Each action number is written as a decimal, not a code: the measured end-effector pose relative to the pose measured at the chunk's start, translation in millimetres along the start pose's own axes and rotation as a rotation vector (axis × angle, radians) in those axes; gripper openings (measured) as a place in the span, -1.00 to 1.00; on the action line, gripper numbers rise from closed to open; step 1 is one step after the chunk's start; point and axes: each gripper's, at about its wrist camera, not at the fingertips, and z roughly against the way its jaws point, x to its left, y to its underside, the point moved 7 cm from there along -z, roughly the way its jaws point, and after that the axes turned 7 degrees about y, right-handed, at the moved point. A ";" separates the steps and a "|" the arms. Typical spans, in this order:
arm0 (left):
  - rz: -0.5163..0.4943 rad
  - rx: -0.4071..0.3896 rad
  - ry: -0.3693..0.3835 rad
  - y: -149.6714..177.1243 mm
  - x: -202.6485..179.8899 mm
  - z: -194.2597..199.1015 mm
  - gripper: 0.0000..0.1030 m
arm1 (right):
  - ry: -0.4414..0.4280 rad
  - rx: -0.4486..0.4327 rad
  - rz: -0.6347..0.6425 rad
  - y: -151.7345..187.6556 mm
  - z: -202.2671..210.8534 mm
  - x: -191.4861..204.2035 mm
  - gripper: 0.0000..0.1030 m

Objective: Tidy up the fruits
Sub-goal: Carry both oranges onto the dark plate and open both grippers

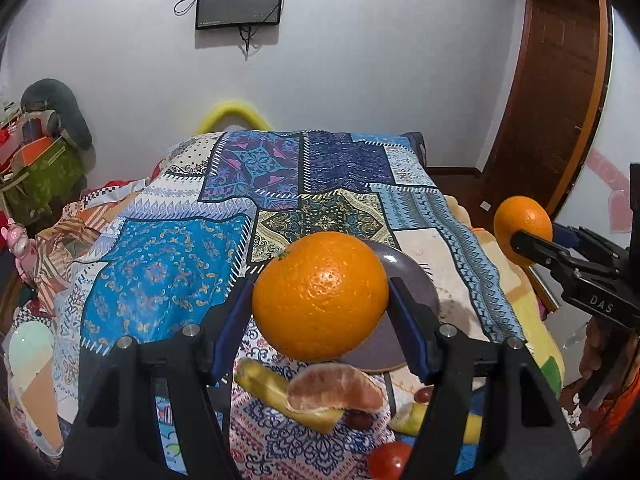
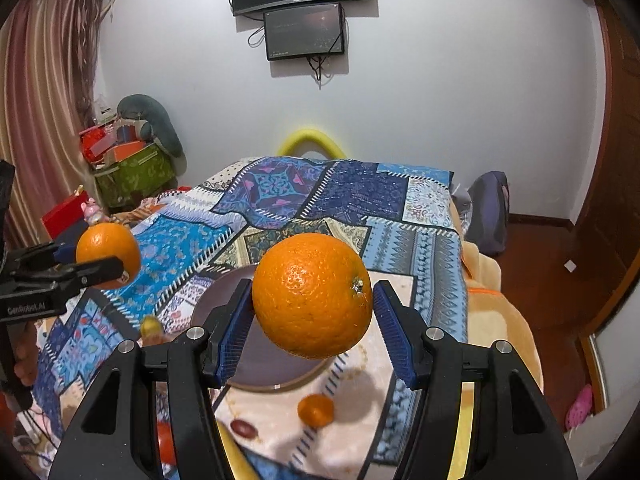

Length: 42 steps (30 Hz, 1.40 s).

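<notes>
Orange fruit fills both grips. On the left, the left hand-held gripper (image 1: 320, 300) is closed about halfway, its blue pads pressing the two sides of a large orange (image 1: 320, 296) and holding it in the air above the bed (image 1: 168, 276), which is covered by a blue patchwork quilt. Below that orange, on the quilt, lies a dark round plate (image 1: 416, 280); nothing can be seen resting on the part of it that shows. Nearer the camera, off the plate, lie a banana (image 1: 264, 384), a peeled citrus segment (image 1: 336, 390) on top of it, a dark grape (image 1: 358, 420) and a red tomato (image 1: 390, 460).

To the right, the right hand-held gripper (image 2: 312, 300) is likewise part-closed, its pads clamped on a second orange (image 2: 312, 296), stem end turned right, raised over the same plate (image 2: 260, 364). In this view a small mandarin (image 2: 316, 410) and a dark grape (image 2: 243, 428) sit on the quilt just in front of the plate's rim, outside it.
</notes>
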 end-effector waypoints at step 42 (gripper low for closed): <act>0.095 0.284 0.059 21.4 27.8 -162.1 0.30 | -0.038 0.293 0.135 39.0 -157.0 25.3 0.10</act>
